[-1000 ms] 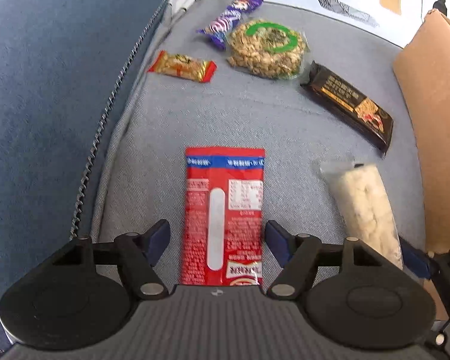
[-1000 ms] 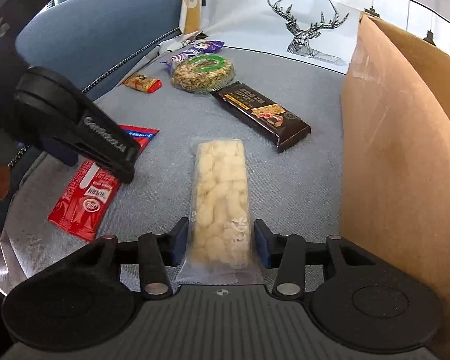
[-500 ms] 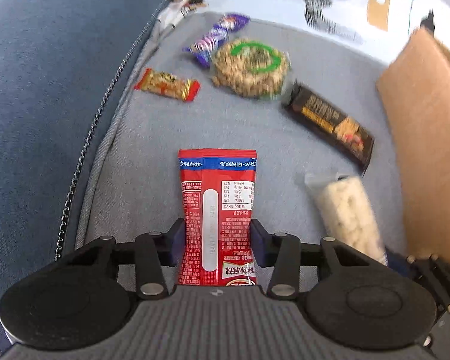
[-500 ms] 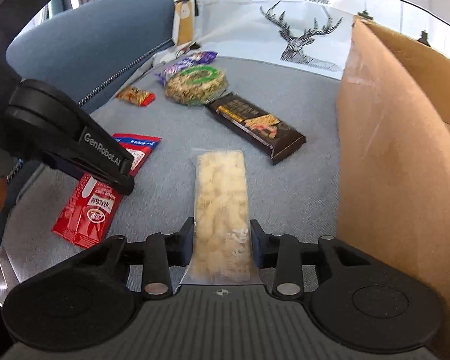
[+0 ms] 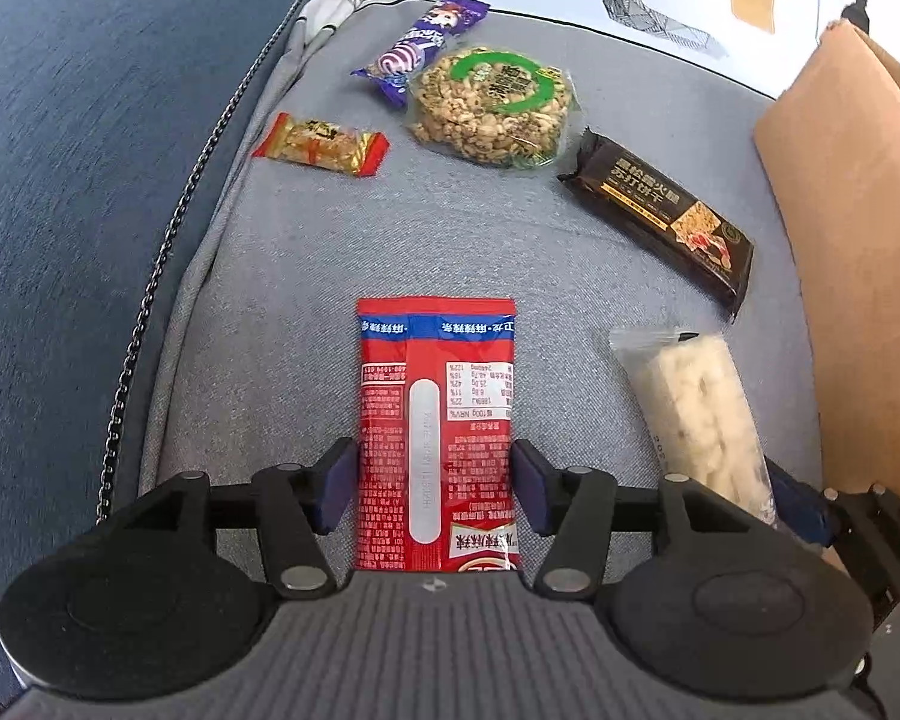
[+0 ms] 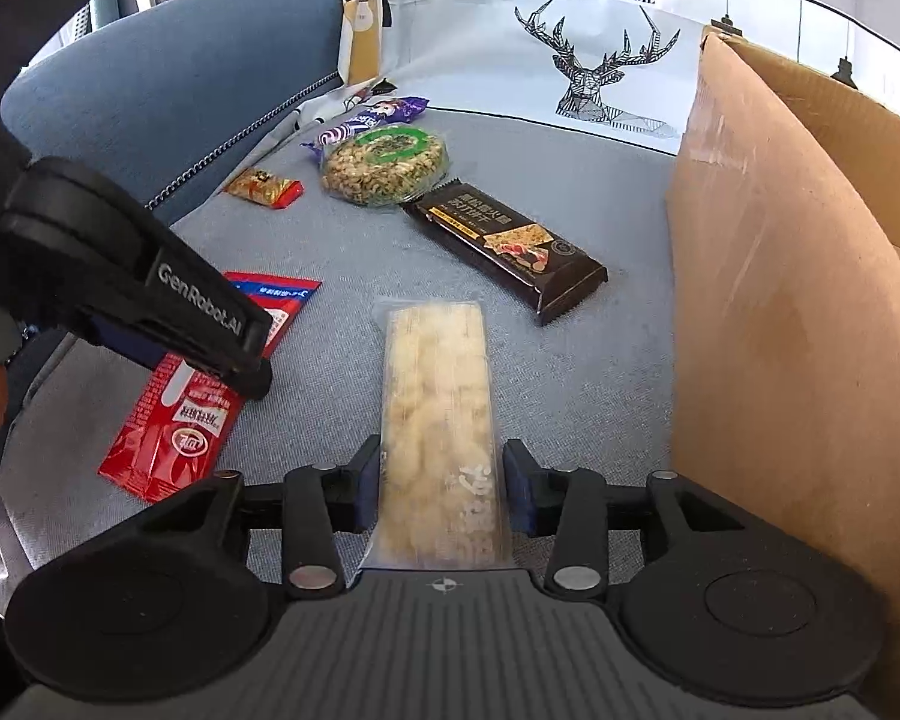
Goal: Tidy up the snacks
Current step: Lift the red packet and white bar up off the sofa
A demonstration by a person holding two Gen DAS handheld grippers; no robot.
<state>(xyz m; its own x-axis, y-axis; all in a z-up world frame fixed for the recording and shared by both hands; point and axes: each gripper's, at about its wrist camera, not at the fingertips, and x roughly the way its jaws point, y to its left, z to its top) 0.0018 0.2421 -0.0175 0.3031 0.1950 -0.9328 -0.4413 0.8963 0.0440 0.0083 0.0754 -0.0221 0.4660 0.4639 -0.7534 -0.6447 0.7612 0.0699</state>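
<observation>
- The left tool has its blue pads pressed against both long edges of the red snack packet, pinching it near its lower end; the packet lies flat on the grey sofa cushion, printed back upward
- The right tool likewise pinches the clear-wrapped pale rice bar across its width, close to the near end, so most of the bar sticks out ahead of the fingers
- Gripping each long packet across its narrow side looks sensible: the pads span it easily and it should hang lengthwise when lifted
- Both packets appear to rest on the cushion, not yet raised; whether they are slightly off the fabric I cannot tell
- The cardboard box stands just beside the rice bar on the right, its open top above cushion level; I judge it the place for the snacks, so the bar has the shorter way to go
- Four snacks wait farther back: a dark cracker bar, a round cereal cake with green label, a purple wrapped candy touching the cake's edge, and a small red-gold packet apart on the left
- Thin wrappers may crumple or slip under the pads, so a slow lift seems wise
</observation>
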